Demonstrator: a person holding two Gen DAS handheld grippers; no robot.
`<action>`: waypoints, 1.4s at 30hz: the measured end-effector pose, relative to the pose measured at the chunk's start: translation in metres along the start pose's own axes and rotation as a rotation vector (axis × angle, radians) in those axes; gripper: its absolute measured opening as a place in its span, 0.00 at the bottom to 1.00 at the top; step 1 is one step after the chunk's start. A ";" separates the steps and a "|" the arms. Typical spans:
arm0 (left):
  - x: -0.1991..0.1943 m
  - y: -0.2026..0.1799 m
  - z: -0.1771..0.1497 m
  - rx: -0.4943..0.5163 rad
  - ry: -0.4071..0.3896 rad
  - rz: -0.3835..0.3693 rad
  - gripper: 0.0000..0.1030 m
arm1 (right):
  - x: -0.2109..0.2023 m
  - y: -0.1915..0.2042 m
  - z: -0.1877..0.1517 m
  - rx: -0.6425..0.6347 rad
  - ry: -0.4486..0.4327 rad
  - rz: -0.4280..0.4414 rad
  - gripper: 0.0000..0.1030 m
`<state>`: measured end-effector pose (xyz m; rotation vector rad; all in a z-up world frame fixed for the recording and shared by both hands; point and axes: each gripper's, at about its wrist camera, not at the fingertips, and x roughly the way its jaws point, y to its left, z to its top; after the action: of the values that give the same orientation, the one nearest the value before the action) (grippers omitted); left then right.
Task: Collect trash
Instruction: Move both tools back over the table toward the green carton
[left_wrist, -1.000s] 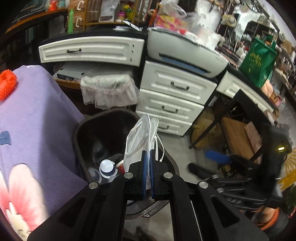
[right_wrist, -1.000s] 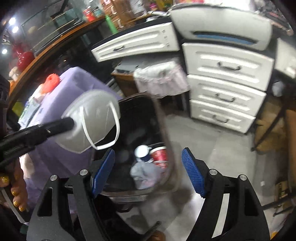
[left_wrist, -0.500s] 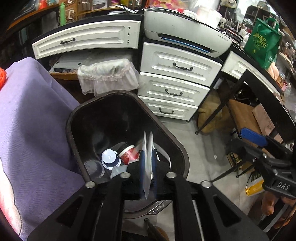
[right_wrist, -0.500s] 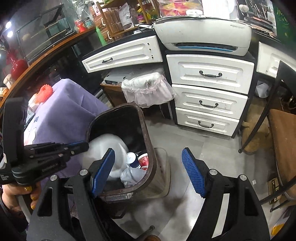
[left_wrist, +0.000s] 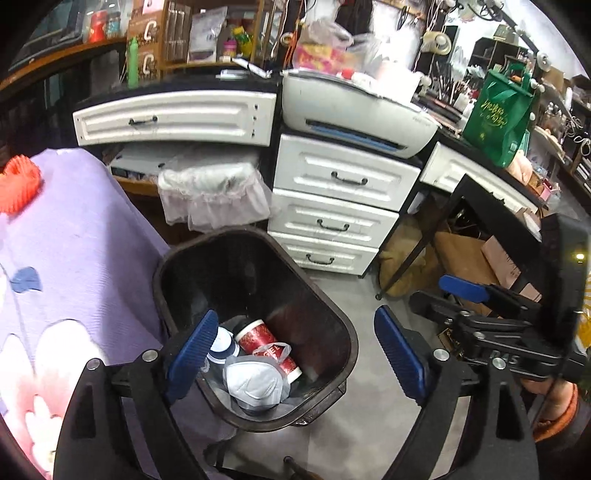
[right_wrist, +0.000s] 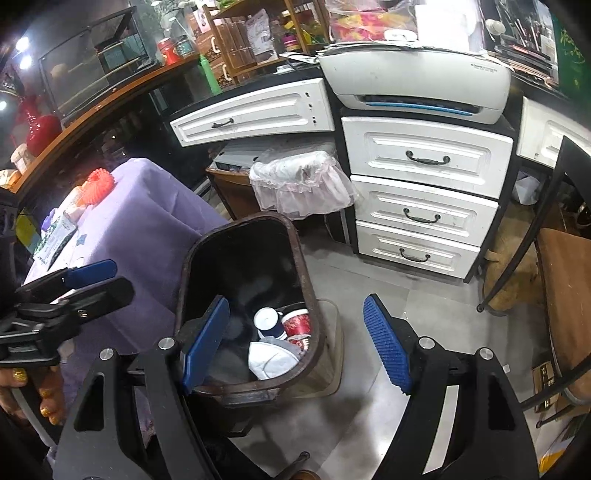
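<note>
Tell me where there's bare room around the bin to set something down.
Bare grey floor lies between the bin and the white drawers, and nearer, right of the bin. The purple cloth beside the bin is bare in the left view. The bin's bottom is crowded: mask, red cup. The desktop is cluttered.

Both wrist cameras look steeply down along their blue-padded fingers (left_wrist: 192, 347) into the dark bin (left_wrist: 334, 314), close above it. Both views share the bin (right_wrist: 308, 280), the white drawers (right_wrist: 424, 206) and the purple-covered bench (left_wrist: 74, 240).
</note>
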<state>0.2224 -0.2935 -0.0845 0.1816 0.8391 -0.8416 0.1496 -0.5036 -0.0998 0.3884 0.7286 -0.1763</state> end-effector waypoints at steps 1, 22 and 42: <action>-0.006 0.000 0.000 0.001 -0.011 -0.003 0.84 | -0.001 0.003 0.001 -0.004 -0.003 0.006 0.73; -0.127 0.091 -0.006 0.029 -0.215 0.249 0.95 | -0.011 0.126 0.025 -0.199 -0.042 0.204 0.79; -0.174 0.259 -0.019 -0.081 -0.128 0.445 0.94 | 0.018 0.271 0.049 -0.404 -0.025 0.406 0.80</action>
<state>0.3330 -0.0085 -0.0162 0.2302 0.6754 -0.3964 0.2708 -0.2764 -0.0018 0.1409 0.6283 0.3445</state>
